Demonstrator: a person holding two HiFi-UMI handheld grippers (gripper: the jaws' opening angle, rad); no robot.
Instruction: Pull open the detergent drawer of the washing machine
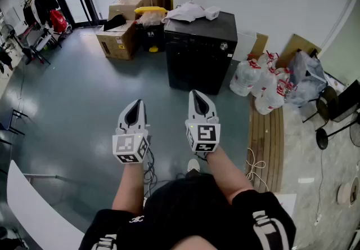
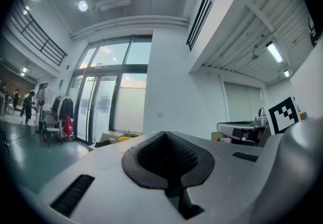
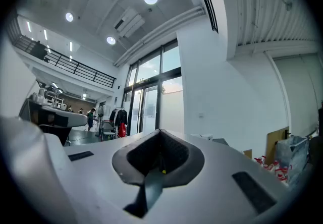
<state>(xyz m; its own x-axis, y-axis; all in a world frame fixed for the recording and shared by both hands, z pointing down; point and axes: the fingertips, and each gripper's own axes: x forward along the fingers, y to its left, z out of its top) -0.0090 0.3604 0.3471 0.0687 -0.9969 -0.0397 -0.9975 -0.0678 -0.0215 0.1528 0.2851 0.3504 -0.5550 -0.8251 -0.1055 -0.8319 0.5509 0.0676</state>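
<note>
1. Two claws are out in front, side by side and well apart from the machine. The left claw (image 1: pixel 134 108) is clenched on nothing, and the right claw (image 1: pixel 198 98) is clenched on nothing too.
2. Looking along the left claw (image 2: pixel 165 136), its pads are pressed together with open room beyond. It's the same along the right claw (image 3: pixel 160 134).
3. And there's the black washing machine (image 1: pixel 199 54), standing on the floor (image 1: pixel 84 108) at 12 o'clock from the right claw and 1 o'clock from the left.
4. The detergent drawer can't be picked out on its dark front from here.
5. White bundles (image 1: pixel 188 12) lie on the machine's top.
6. Cardboard boxes (image 1: pixel 121 38) sit at the machine's 9 o'clock, with plastic bags (image 1: pixel 264 83) at its 3 o'clock.
</note>
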